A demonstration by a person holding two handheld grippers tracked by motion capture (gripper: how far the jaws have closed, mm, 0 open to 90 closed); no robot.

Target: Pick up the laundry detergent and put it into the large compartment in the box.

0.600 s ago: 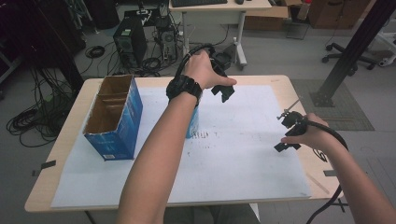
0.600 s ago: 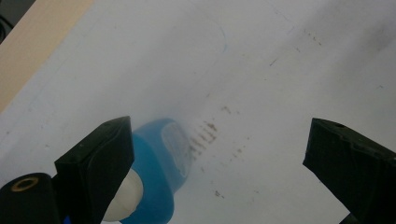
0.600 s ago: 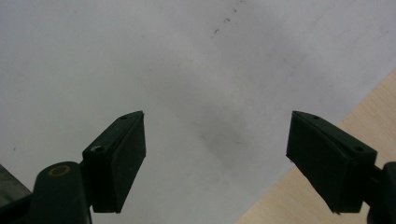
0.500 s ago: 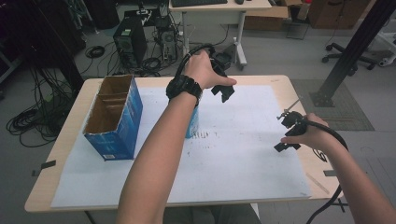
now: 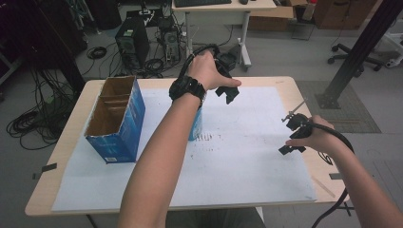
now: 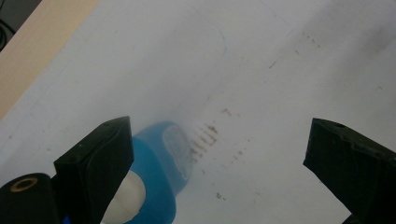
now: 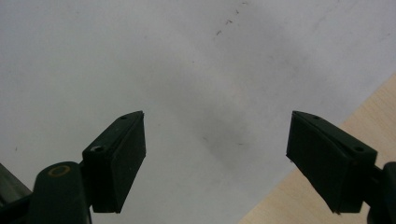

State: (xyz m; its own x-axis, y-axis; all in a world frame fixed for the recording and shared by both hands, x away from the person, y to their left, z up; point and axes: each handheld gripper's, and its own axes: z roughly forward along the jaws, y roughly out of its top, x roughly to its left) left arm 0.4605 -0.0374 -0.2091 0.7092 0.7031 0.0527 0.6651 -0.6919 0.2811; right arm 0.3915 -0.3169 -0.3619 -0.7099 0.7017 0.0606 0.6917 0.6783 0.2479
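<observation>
The right gripper hovered near the tabletop's right edge over the white sheet, jaws spread and empty, probably waiting. Mid-table, toward the left, a blue bottle stood beside the open blue carton. Toward the far edge, the left gripper hung above it, jaws wide, seemingly poised to grasp.

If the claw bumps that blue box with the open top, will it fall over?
Probably not easily. The blue box lies long and low on the table, so it should slide rather than tip. It looks like empty cardboard, likely light, and its thin walls may bend if squeezed by the left claw.
</observation>
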